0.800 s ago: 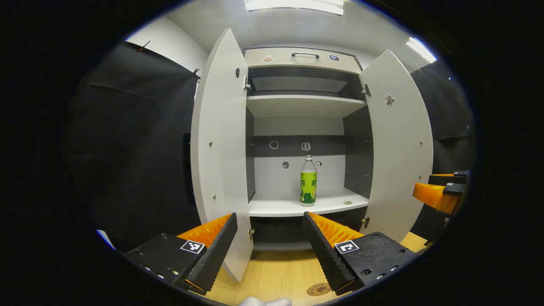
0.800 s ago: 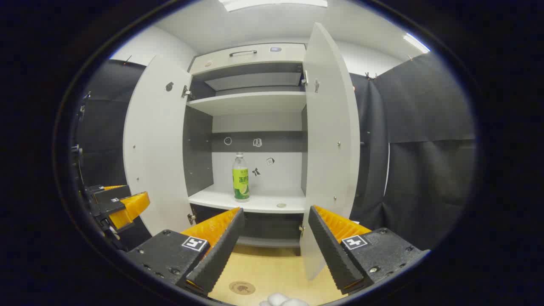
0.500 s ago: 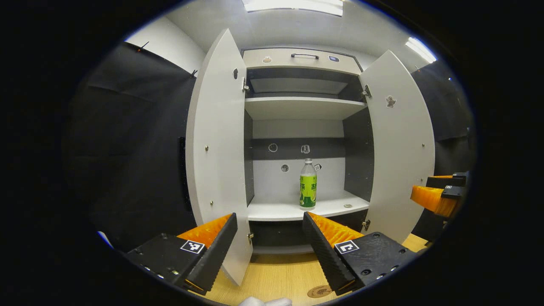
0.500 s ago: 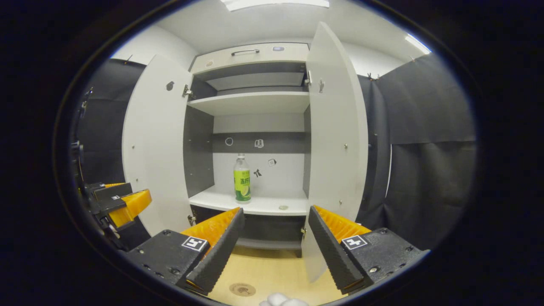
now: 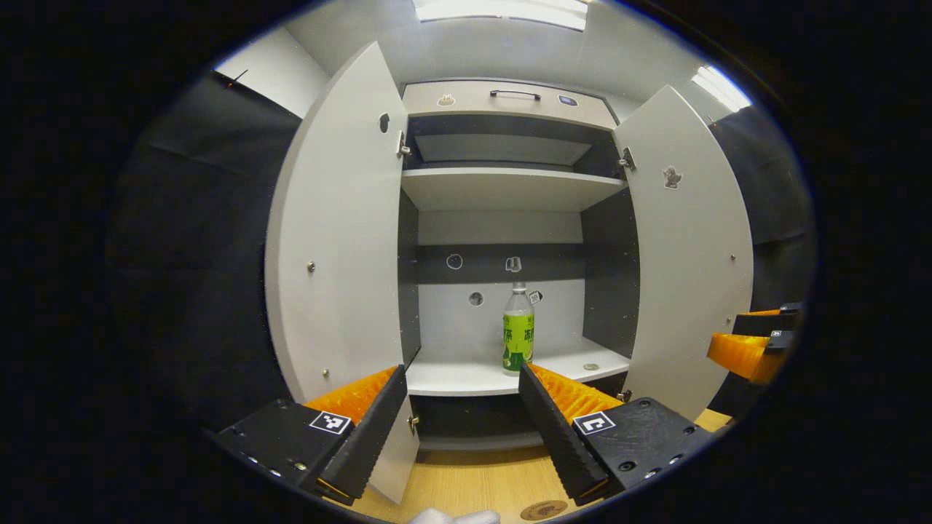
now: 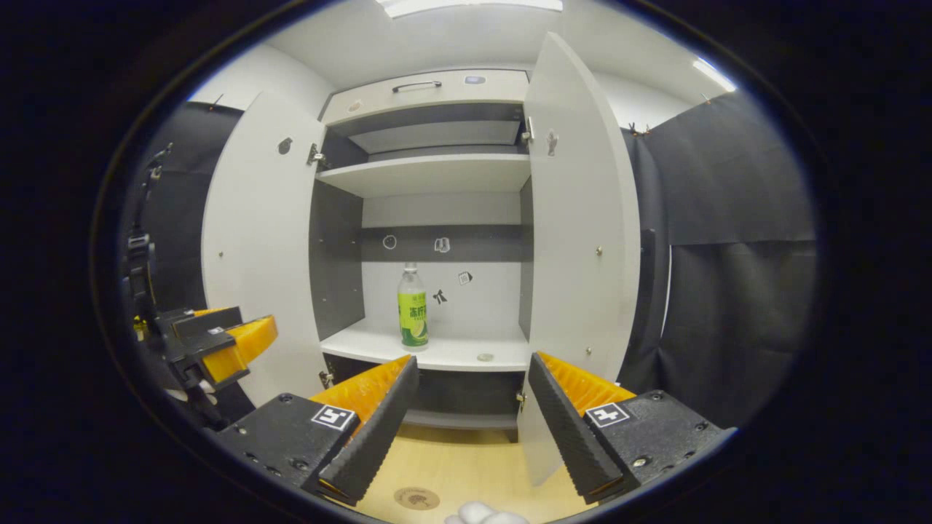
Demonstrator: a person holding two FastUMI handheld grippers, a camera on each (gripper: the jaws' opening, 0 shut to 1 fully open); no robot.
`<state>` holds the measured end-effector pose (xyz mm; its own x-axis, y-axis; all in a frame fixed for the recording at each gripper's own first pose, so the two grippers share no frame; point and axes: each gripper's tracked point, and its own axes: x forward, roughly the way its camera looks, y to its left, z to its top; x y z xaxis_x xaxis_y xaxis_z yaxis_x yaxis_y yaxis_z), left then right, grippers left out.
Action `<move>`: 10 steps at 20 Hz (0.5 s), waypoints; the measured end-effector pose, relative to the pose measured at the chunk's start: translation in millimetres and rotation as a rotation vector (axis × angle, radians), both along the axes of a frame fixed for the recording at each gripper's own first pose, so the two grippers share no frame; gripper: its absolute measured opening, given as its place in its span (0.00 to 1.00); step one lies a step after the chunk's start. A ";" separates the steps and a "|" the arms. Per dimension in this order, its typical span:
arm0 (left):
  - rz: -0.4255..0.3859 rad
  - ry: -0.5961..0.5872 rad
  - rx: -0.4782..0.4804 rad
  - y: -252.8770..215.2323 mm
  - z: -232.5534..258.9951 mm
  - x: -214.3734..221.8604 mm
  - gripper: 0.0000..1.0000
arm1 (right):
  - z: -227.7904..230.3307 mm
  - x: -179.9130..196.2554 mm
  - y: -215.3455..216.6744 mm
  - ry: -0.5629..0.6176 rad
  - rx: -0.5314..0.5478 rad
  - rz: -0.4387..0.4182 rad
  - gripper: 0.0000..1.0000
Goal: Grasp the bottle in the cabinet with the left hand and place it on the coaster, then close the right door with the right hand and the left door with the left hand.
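I have my left gripper (image 5: 459, 426) spread wide, holding nothing, levelled at the cabinet; the bottle (image 5: 518, 331) stands upright on the shelf, centre frame. My right gripper (image 6: 470, 422) gapes empty too, lower centre.

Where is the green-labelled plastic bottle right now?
The green-labelled plastic bottle stands upright on the white lower cabinet shelf, between both open doors. In the right gripper view it sits left of a small round disc on that shelf.

Light: bright, from ceiling panels (image 5: 502, 7) at top of frame.
Shadow: dark under shelves (image 6: 429, 175).
Distortion: strong fisheye bowing at edges.
Focus: sharp throughout.
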<state>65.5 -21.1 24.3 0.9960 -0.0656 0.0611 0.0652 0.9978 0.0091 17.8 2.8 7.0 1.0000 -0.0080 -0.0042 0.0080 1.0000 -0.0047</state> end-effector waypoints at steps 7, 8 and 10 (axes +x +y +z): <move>-0.075 -0.082 -0.021 -57.7 23.6 103.9 0.95 | 4.7 -1.9 -4.6 0.022 0.004 -0.040 1.00; -0.076 -0.076 -0.016 -64.1 22.6 120.8 0.95 | 4.4 -3.2 -6.1 0.030 0.015 -0.049 1.00; -0.081 -0.068 -0.014 -76.6 15.3 153.3 0.95 | 5.1 -4.3 -10.7 0.034 0.020 -0.071 0.96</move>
